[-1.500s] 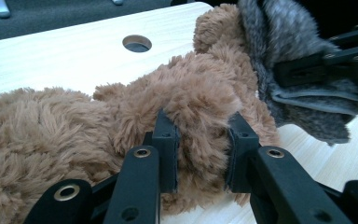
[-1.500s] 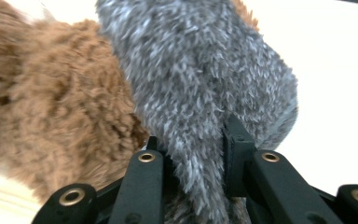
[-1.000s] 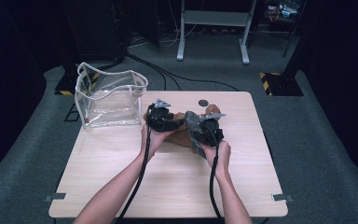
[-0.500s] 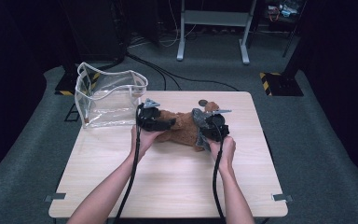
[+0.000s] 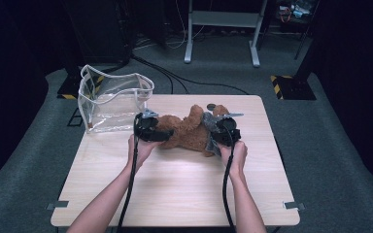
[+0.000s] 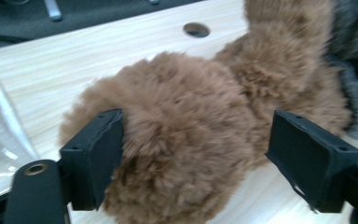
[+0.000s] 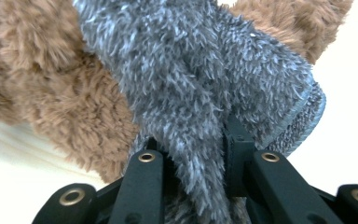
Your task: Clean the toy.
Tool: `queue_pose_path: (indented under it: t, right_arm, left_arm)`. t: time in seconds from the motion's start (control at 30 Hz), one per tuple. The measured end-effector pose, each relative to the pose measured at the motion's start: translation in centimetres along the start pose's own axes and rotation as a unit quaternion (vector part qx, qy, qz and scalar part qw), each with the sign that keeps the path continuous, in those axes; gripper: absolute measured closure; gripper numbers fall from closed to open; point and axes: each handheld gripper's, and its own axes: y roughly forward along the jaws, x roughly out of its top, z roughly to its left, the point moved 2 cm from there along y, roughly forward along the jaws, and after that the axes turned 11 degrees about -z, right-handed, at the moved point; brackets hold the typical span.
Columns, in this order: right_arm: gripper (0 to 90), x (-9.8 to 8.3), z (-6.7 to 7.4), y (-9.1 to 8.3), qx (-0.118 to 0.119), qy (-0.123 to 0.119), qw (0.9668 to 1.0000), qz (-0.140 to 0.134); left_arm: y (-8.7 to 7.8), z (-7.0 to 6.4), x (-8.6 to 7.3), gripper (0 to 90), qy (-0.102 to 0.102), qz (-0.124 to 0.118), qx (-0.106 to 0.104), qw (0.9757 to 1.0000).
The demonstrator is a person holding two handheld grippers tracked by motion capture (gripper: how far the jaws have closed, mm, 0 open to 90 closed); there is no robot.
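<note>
Teddy bear [image 5: 189,130] lies on its side on our desk [image 5: 175,189], just right of the clear bag [image 5: 112,99]. Our left tool [image 6: 193,154] has just been opening; its jaws stand released around the bear's brown fur. Our right tool [image 7: 193,163] is clenched on the bear's grey scarf [image 7: 191,79].

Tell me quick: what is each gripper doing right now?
Left gripper: jaws open, just widened, straddling the brown plush teddy bear without clamping it.
Right gripper: jaws shut on the bear's fuzzy grey scarf.
</note>
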Motion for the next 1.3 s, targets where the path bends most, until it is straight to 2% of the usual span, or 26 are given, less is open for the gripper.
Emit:
queue_pose_path:
  t: [0.1, 0.23, 0.3, 0.4, 0.5, 0.57, 0.6, 0.63, 0.7, 0.77, 0.87, 0.97, 1.03, 1.07, 1.17, 1.3]
  right_arm:
    - [73.4, 0.2, 0.4, -0.8, 0.004, -0.003, 0.9999, -0.011]
    - [73.4, 0.3, 1.3, -3.2, 0.011, -0.020, 0.9986, -0.047]
    - [73.4, 0.3, 2.1, -4.4, 0.019, -0.029, 0.9975, -0.062]
    - [73.4, 0.2, 4.0, -5.2, 0.037, -0.057, 0.9956, -0.065]
    - [73.4, -0.4, 6.4, -3.9, 0.054, -0.092, 0.9933, -0.044]
    - [73.4, -1.1, 7.6, -2.2, 0.049, -0.112, 0.9922, -0.021]
    - [73.5, -1.3, 7.9, -1.4, 0.039, -0.115, 0.9925, -0.011]
    - [73.6, -1.5, 7.9, -0.7, 0.032, -0.122, 0.9920, -0.007]
    - [73.9, -1.7, 7.4, 0.1, 0.028, -0.120, 0.9923, -0.006]
    - [73.9, -1.7, 6.7, -0.2, 0.019, -0.117, 0.9930, -0.007]
    - [73.8, -2.0, 5.0, -0.9, -0.011, -0.115, 0.9933, -0.009]
    - [73.6, -2.5, 3.1, -1.2, -0.028, -0.098, 0.9948, 0.000]
    - [73.4, -2.7, 2.5, -1.4, -0.037, -0.089, 0.9953, 0.004]
    - [73.3, -2.7, 2.4, -1.5, -0.035, -0.088, 0.9955, 0.004]
    - [73.2, -2.6, 2.9, -1.9, -0.030, -0.087, 0.9957, -0.007]
    - [73.1, -2.1, 5.3, -2.4, 0.005, -0.091, 0.9955, -0.025]
  left_arm:
    - [0.5, 0.5, -0.2, 26.7, 0.000, 0.014, 0.009, 0.9999]
    - [0.9, 0.3, -0.3, 28.5, -0.004, 0.015, 0.015, 0.9998]
    - [1.0, 0.3, -0.3, 28.8, -0.010, 0.014, 0.018, 0.9997]
    - [1.1, 0.2, -0.2, 29.2, -0.017, 0.015, 0.021, 0.9995]
    - [1.2, 0.1, -0.3, 29.3, -0.013, 0.018, 0.026, 0.9994]
    - [1.3, 0.1, -0.3, 29.3, -0.016, 0.017, 0.027, 0.9994]
    - [1.3, 0.1, -0.3, 29.3, -0.015, 0.019, 0.028, 0.9993]
    - [1.3, 0.1, -0.3, 29.4, -0.015, 0.018, 0.029, 0.9993]
    - [1.4, 0.2, -0.3, 29.7, -0.013, 0.020, 0.028, 0.9993]
    - [1.4, 0.3, -0.4, 29.7, -0.012, 0.026, 0.028, 0.9992]
    - [1.6, 0.5, -0.6, 29.8, -0.026, 0.025, 0.027, 0.9990]
    - [1.6, 0.5, -0.6, 30.3, -0.019, 0.027, 0.029, 0.9991]
    - [1.7, 0.5, -0.6, 31.3, -0.023, 0.022, 0.030, 0.9990]
    - [1.6, 0.6, -0.6, 31.9, -0.018, 0.023, 0.029, 0.9992]
    - [1.5, 0.8, -0.6, 34.4, -0.022, 0.025, 0.029, 0.9990]
    - [1.5, 0.8, -0.6, 37.3, -0.021, 0.027, 0.029, 0.9990]
